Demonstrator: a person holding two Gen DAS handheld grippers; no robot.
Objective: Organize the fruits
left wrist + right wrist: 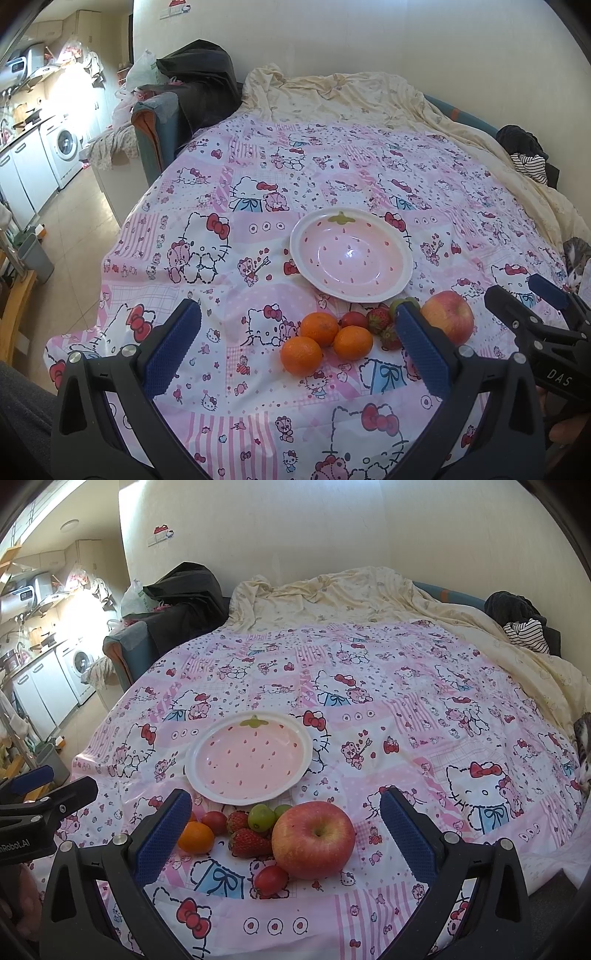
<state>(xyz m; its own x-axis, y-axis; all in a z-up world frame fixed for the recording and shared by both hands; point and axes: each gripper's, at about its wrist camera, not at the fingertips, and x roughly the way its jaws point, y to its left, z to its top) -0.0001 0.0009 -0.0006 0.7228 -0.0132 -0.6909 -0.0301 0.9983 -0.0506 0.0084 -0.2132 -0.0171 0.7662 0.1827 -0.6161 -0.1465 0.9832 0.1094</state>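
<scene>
bowl [207,775]: pink strawberry-print dish, white scalloped rim, upright, nothing in it; ahead of the right gripper [282,830], just beyond the fruit
apple [313,839]: red-yellow, stem dimple up; between the right gripper's open fingers, nearer the right one
strawberries [249,842]: two, touching, just left of apple
grapes [261,816]: two green, behind strawberries, at bowl rim
cherry tomatoes [270,880]: one in front of apple, one left of strawberries
oranges [319,328]: three, clustered, touching; between the left gripper's [295,350] open fingers

Glossy glazed bowl [207,771] on matt printed cloth [406,738]; smooth-skinned apple [313,840].
</scene>
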